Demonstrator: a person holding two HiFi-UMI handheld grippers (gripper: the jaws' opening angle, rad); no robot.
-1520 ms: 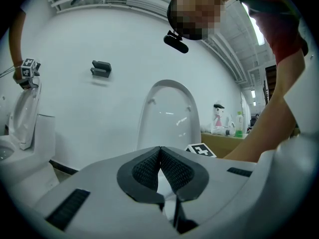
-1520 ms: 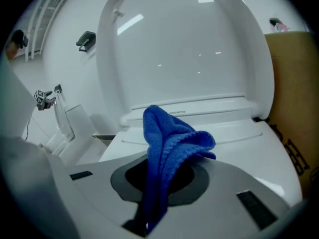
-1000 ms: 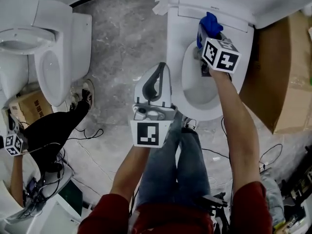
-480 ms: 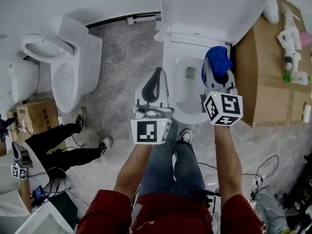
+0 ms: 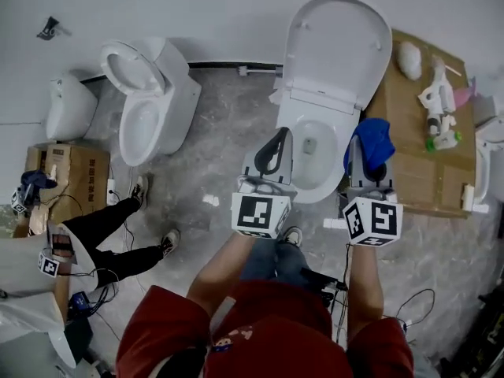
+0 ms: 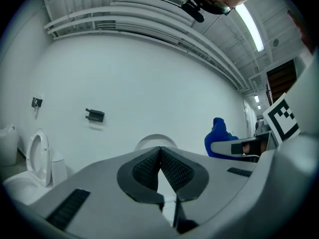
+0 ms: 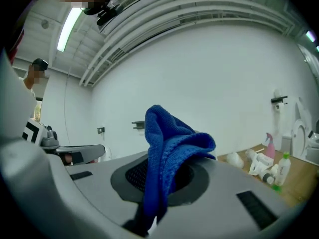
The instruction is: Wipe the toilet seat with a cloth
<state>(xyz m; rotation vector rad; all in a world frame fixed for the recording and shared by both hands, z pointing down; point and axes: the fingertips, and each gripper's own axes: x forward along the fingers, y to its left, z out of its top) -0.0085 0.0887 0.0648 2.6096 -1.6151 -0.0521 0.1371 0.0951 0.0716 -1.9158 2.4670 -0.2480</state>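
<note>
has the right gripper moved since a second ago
Yes: the right gripper with the blue cloth has come off the toilet seat, to its right.

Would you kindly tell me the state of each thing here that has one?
left gripper: shut, empty.
right gripper: shut on the blue cloth.
blue cloth: bunched, sticking up from the jaws.
toilet lid: raised.
toilet seat: down.
neighbouring toilet's lid: raised.

No words, brands or numbers can be read; the cube point(image 5: 261, 215) on the left tongs point(image 5: 279, 135) bears only black squares.
</note>
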